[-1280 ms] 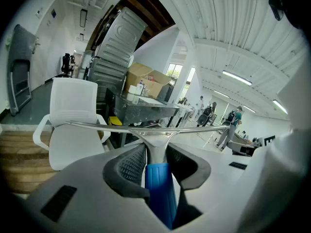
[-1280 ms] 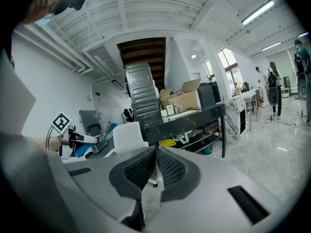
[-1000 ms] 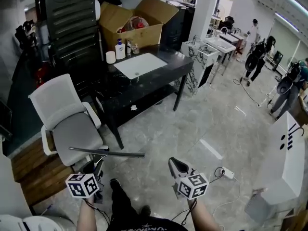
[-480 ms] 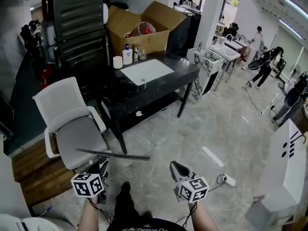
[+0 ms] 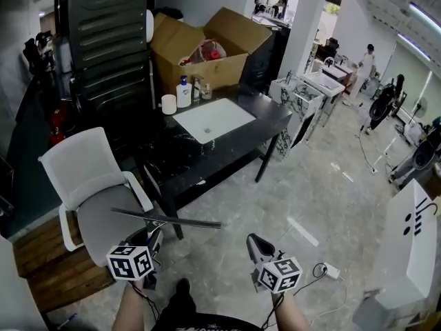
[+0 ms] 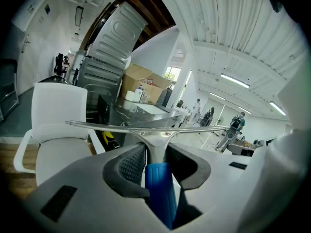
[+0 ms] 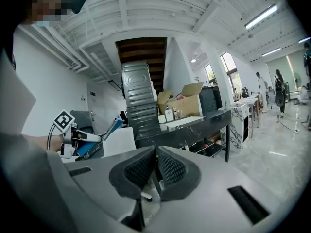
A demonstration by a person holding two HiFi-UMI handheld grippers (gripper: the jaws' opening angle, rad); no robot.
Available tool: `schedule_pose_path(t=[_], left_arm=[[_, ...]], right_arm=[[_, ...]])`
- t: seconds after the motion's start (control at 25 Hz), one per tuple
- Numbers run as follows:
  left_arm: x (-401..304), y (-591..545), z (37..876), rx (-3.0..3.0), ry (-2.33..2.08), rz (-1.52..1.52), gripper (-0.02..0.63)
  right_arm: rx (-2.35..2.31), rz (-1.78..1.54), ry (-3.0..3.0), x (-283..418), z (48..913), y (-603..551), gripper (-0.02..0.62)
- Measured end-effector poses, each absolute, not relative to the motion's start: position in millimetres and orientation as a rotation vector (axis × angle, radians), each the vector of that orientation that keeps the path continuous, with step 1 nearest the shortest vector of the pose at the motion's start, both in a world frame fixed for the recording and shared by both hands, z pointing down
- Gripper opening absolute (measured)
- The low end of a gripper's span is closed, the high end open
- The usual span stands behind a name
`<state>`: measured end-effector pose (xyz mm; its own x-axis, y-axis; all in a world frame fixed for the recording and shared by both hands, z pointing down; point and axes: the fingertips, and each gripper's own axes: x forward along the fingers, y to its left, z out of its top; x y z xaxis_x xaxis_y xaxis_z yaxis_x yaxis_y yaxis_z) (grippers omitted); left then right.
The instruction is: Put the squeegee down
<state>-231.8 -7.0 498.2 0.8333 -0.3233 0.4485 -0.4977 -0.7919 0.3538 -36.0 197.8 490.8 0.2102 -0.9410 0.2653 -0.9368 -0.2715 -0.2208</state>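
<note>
A squeegee [image 5: 169,218] with a long metal blade and a blue handle [image 6: 159,188] is held level in front of me, over the seat edge of a white office chair [image 5: 96,185]. My left gripper [image 5: 151,233] is shut on its neck, the blade [image 6: 146,126] lying crosswise just past the fingertips. In its own view the left gripper [image 6: 155,154] has the handle running back between its pads. My right gripper [image 5: 256,242] hangs over the floor to the right, shut with nothing in it; in its own view the right gripper [image 7: 155,165] has its pads together.
A black desk [image 5: 248,126] with a white inset basin stands ahead and carries a soap bottle [image 5: 182,92], a white roll [image 5: 169,104] and a cardboard box [image 5: 207,47]. A power strip [image 5: 329,271] lies on the floor. A white counter [image 5: 413,233] is at the right. People stand far off.
Both grippers have moved forward toward the desk and chair, which now look closer. The squeegee stays in the left gripper; the right stays shut.
</note>
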Motion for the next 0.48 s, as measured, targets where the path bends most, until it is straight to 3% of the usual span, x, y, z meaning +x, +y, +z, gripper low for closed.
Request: schedule_pose_path(t=[0.48], left_arm=[[-154.9,-165.4,492.3,2.580,-0.506,0.516,0.152]], right_arm=[[-2.519,-0.522,1.768,18.2,478.8,50.5,0.052]])
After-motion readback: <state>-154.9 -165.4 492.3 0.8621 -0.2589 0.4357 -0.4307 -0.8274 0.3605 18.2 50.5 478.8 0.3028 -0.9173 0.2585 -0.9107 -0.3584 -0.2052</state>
